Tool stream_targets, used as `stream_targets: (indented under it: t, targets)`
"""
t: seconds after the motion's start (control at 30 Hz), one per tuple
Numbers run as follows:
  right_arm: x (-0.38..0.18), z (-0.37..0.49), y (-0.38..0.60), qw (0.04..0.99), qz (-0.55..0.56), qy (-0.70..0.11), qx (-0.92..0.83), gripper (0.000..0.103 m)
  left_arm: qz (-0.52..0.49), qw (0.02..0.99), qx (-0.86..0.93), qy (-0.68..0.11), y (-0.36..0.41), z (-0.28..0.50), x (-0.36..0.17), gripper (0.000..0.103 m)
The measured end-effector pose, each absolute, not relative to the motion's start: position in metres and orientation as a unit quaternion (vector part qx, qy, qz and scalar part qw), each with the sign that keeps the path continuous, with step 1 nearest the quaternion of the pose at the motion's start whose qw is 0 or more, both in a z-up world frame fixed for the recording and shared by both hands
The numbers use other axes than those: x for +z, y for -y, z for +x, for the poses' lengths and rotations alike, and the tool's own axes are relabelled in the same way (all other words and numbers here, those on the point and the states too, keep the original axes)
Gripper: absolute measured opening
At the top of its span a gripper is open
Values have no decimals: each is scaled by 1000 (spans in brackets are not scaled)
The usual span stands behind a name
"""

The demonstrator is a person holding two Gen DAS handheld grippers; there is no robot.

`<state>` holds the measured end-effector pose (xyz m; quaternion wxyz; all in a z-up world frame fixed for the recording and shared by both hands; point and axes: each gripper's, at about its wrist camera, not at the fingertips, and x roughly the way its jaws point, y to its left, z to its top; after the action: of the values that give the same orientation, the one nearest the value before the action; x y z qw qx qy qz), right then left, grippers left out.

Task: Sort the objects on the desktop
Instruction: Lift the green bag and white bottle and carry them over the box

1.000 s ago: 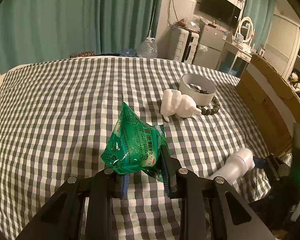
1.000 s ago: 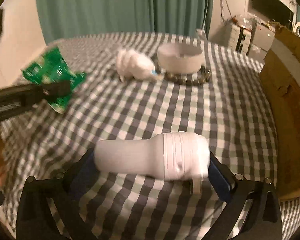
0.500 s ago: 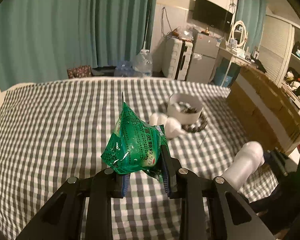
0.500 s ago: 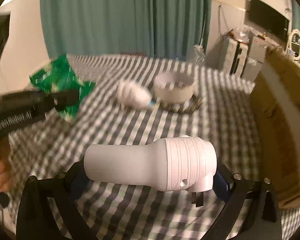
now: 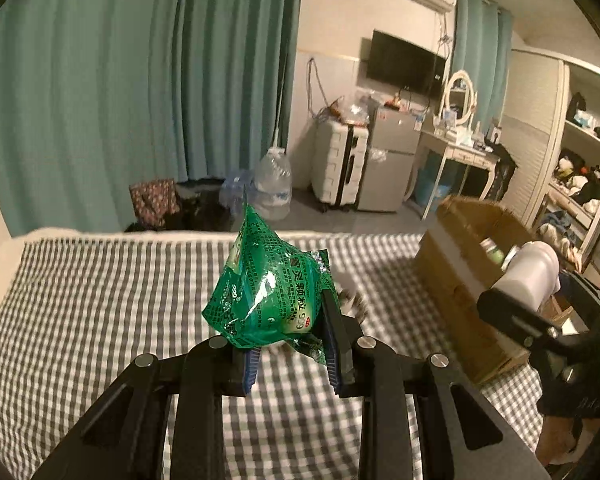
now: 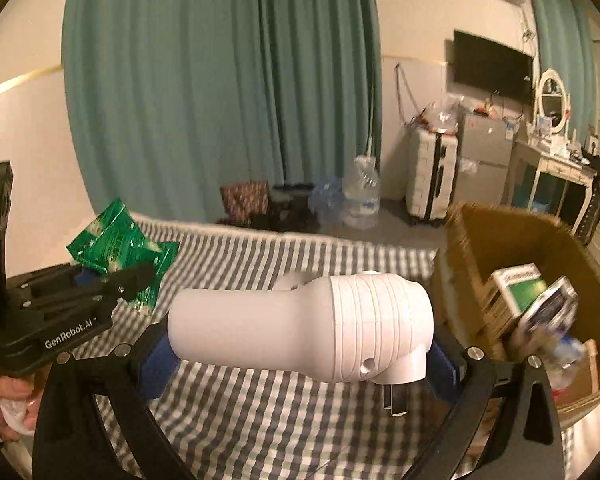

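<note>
My left gripper (image 5: 292,340) is shut on a green foil sachet (image 5: 268,288) and holds it up above the checked tablecloth (image 5: 100,300). My right gripper (image 6: 300,360) is shut on a white plug-in night light (image 6: 300,324), held sideways with its plug prongs pointing down. The night light also shows in the left wrist view (image 5: 532,276), beside the cardboard box (image 5: 460,280). The left gripper and sachet (image 6: 120,248) show at the left of the right wrist view. The box (image 6: 520,248) stands open to the right and holds small packages.
A white shell-shaped object (image 6: 292,280) is partly hidden behind the night light. Beyond the table edge are teal curtains (image 5: 140,80), a water jug (image 5: 274,184), a white suitcase (image 5: 340,164) and a dressing table (image 5: 460,152).
Both grippers have risen and tilted up with their objects. The table has dropped low in view, the room now fills the frames, and the box's open top has come into sight.
</note>
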<state>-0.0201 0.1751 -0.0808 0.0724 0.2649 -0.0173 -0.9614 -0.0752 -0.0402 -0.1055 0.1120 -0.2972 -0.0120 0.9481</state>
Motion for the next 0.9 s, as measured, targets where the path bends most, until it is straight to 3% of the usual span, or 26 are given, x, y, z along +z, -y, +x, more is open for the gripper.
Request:
stream_targets:
  t: [0.47,0.9]
  targets:
    - [-7,21,-265,10,226,42,-973,100,-264,172,949,4,-30,-78,-47,27]
    - [-21,30,-363,-68,245,49,-966,100,-258,267,928,-34,-139,-80,-48,27]
